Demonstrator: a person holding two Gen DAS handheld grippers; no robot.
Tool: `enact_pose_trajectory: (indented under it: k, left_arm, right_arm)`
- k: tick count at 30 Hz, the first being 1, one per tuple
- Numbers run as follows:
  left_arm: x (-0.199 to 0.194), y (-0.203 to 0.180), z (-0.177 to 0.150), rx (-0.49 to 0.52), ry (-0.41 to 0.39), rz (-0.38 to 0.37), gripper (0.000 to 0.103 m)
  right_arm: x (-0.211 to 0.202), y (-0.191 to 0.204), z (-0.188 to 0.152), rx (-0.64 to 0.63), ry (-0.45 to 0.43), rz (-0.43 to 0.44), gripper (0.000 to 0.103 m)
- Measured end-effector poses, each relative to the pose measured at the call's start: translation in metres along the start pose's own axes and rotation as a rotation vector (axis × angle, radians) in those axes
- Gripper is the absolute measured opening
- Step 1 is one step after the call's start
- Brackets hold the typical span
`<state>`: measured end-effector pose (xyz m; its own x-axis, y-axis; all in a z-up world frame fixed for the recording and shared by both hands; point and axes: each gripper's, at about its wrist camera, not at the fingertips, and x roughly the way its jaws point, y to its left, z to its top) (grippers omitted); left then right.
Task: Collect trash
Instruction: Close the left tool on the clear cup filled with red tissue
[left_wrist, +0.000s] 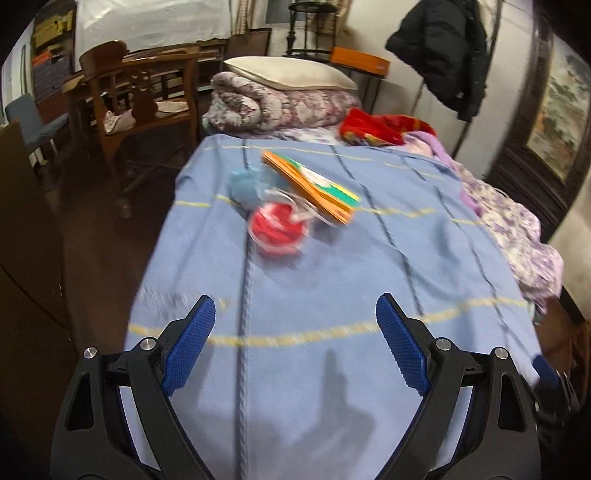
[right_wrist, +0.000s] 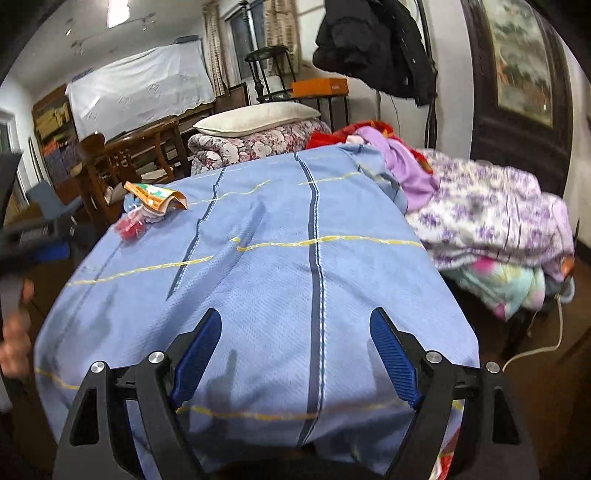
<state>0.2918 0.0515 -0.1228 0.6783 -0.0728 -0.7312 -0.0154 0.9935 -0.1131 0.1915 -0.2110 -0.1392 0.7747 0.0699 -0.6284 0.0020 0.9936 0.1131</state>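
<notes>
Blur, crops and hidden parts around the blue bedspread (left_wrist: 332, 280)

On the bedspread, the red-filled clear cup (left_wrist: 277, 229) is motion-smeared, so its contents cannot be identified; the pale blue lump (left_wrist: 242, 186) just behind it is too blurred to name, and the print on the orange packet (left_wrist: 314, 184) is unreadable. In the right wrist view these sit small at the bedspread's far left, and a blurred hand (right_wrist: 13, 343) is cut by the left edge.

One orange wrapper (left_wrist: 310, 184), one red cup (left_wrist: 277, 229)
</notes>
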Motion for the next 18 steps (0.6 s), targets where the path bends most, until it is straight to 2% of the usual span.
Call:
enact_pose_trajectory:
  k: [4, 10, 12, 15, 18]
  left_arm:
    - [0.031, 0.005, 0.015, -0.014, 0.021, 0.014, 0.086]
    - [0.071, -0.004, 0.028, 0.033, 0.046, 0.055, 0.086]
    - [0.082, -0.001, 0.031, 0.006, 0.081, 0.022, 0.086]
    - [0.093, 0.008, 0.035, -0.042, 0.105, 0.014, 0.086]
    - [0.095, 0.017, 0.039, -0.086, 0.094, 0.005, 0.086]
  right_arm:
    - [0.009, 0.007, 0.002, -0.043, -0.009, -0.011, 0.081]
    - [0.023, 0.003, 0.003, -0.024, 0.028, 0.002, 0.081]
    - [0.024, 0.002, 0.002, -0.017, 0.034, 0.012, 0.083]
    - [0.026, 0.005, 0.001, -0.031, 0.038, 0.019, 0.087]
    - [0.029, 0.011, 0.0, -0.062, 0.049, 0.005, 0.093]
